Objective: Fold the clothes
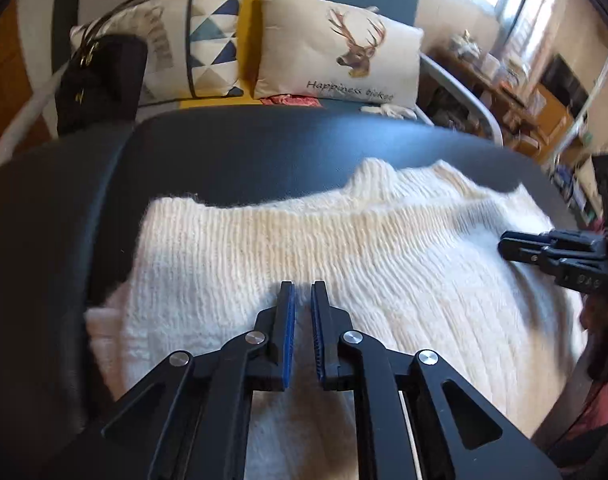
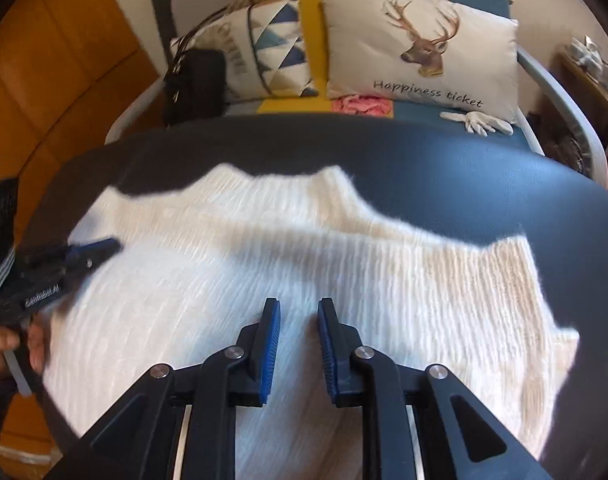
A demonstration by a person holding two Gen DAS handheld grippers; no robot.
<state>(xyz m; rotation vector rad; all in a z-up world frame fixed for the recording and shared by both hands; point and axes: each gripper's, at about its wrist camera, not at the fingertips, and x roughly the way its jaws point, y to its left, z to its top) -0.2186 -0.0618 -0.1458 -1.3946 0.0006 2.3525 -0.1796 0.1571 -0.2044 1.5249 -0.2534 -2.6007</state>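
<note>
The cream ribbed-knit sweater is likely soft, light and floppy, prone to sag and stretch, so a pinch at an edge or corner would suit better than the middle. It lies spread on the dark table, under and ahead of both claws. The left claw hovers slightly parted, holding nothing; the right claw likewise, somewhat wider.

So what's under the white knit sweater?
The white knit sweater lies on a dark padded surface, visible around its edges. Whatever sits directly beneath the knit is covered and cannot be seen.
</note>
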